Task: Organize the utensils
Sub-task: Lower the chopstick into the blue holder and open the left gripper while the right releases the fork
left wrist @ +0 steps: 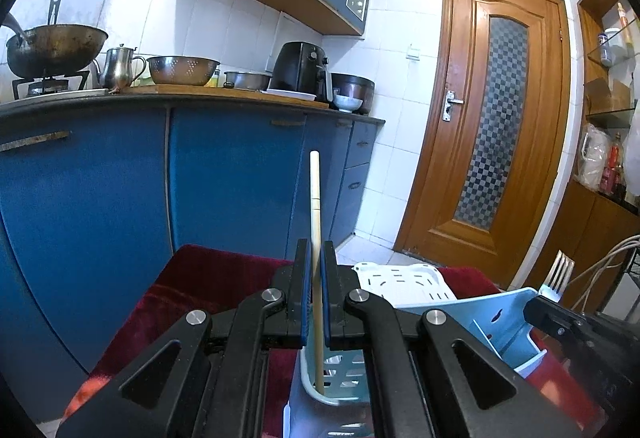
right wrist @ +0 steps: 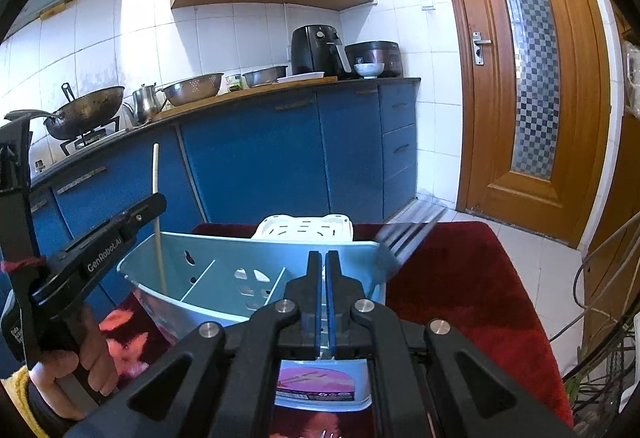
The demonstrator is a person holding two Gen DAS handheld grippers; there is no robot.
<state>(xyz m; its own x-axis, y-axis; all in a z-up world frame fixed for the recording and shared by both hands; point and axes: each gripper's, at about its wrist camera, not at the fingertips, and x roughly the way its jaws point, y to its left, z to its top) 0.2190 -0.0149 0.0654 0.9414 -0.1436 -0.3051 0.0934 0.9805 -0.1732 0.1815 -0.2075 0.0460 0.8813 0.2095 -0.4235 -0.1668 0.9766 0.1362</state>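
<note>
My left gripper [left wrist: 316,250] is shut on a pale wooden chopstick [left wrist: 315,198] that stands upright. Its lower end dips into the left compartment of a light blue utensil caddy [left wrist: 492,310]. The right wrist view shows the same chopstick [right wrist: 155,166] and the left gripper [right wrist: 154,200] from the side, above the caddy [right wrist: 224,250]. My right gripper [right wrist: 323,258] is shut over the caddy's middle, with nothing visible between its pads. A blurred metal fork [right wrist: 404,238] leans, tines up, at the caddy's right end, just right of those fingertips. The fork [left wrist: 560,270] also rises beside the right gripper [left wrist: 536,312].
A white slotted basket [right wrist: 304,226] sits behind the caddy on a dark red cloth [right wrist: 460,278]. A person's hand [right wrist: 60,366] holds the left gripper's handle. Blue kitchen cabinets [right wrist: 256,166] and a wooden door [right wrist: 532,78] stand beyond. Cables [right wrist: 600,278] hang at the right.
</note>
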